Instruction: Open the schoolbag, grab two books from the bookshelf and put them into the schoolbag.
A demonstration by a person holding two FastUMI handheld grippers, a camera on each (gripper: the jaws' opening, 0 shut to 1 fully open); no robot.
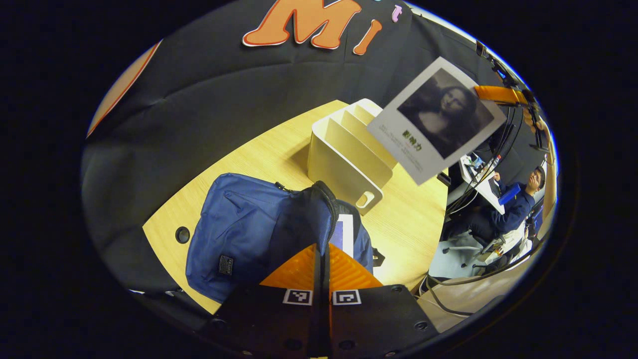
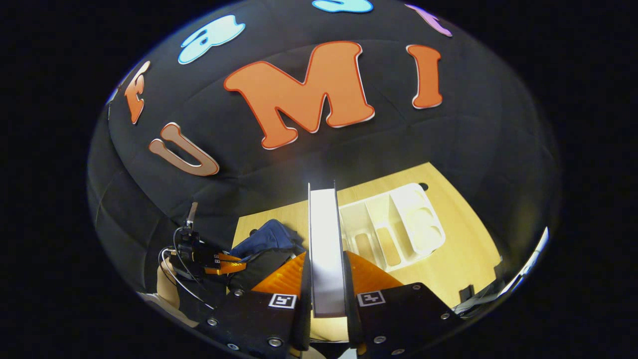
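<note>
Lab booth – black cloth wall (image 2: 349,164), seated person at desk (image 1: 513,204).

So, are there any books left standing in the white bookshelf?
No: in the right gripper view the bookshelf has bare slots, and the right gripper holds a book.

Schoolbag (image 1: 239,224) navy blue, black zipper trim. Bookshelf (image 1: 344,154) plain cream-white. Book (image 1: 436,119) grey-white cover with monochrome portrait. Counter (image 1: 413,219) pale yellow woodgrain. Booth wall black.

Left tongs (image 1: 321,259) closed, fingers pinching together. Right tongs (image 2: 326,279) clamped, held aloft.
</note>
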